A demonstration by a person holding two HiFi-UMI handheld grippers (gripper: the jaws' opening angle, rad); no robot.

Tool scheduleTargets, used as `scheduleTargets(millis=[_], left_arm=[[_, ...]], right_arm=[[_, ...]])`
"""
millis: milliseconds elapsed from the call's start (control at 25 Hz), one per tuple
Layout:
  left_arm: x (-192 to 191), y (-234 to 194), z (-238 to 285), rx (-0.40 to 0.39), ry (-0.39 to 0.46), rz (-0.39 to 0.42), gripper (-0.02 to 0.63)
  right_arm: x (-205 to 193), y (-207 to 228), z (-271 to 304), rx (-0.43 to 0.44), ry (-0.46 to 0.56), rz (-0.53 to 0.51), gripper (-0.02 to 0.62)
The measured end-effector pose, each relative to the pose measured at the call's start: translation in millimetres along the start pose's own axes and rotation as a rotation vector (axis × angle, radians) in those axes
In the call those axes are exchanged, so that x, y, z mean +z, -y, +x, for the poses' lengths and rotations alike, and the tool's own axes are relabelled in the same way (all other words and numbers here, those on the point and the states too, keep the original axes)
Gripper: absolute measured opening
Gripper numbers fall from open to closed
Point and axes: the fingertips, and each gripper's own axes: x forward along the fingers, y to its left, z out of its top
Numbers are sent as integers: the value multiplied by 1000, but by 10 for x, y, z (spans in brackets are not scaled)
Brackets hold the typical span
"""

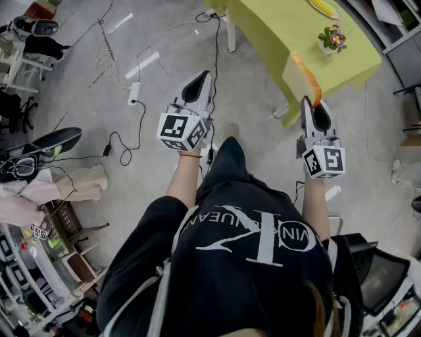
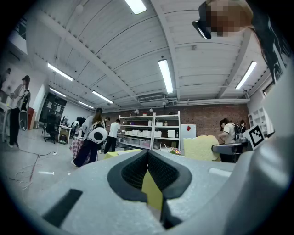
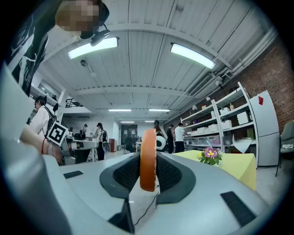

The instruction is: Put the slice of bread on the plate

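A slice of bread with an orange-brown crust stands on edge between the pads of my right gripper, which is shut on it. In the right gripper view the bread rises upright out of that gripper. The left gripper view shows the slice's pale face. My left gripper is held level at the left, its tips together with nothing between them. A yellow plate lies on the yellow-green table ahead, partly cut off by the top edge.
A small pot of flowers stands near the table's right corner. Cables and a power strip lie on the grey floor. Chairs and clutter fill the left side. Shelving and several people stand farther off.
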Motion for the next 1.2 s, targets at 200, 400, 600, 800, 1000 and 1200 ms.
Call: scheduleTargets(millis=[200, 400, 600, 800, 1000, 1200], left_arm=[[-35, -332, 345, 15, -6, -4, 11], [-67, -622, 708, 21, -23, 1, 11], [-122, -902, 1021, 27, -43, -6, 11], [-90, -1195, 1389, 13, -49, -5, 11], [-57, -1539, 1755, -4, -32, -7, 11], [-61, -1826, 1979, -19, -29, -13, 11]], right_arm=[[-63, 102, 482, 15, -8, -4, 89], [-145, 270, 927, 22, -22, 3, 89], [-243, 397, 1333, 19, -41, 17, 89], [-238, 505, 1751, 3, -45, 26, 89], [-254, 601, 2154, -20, -35, 24, 89], [-258, 640, 2474, -47, -15, 40, 89]])
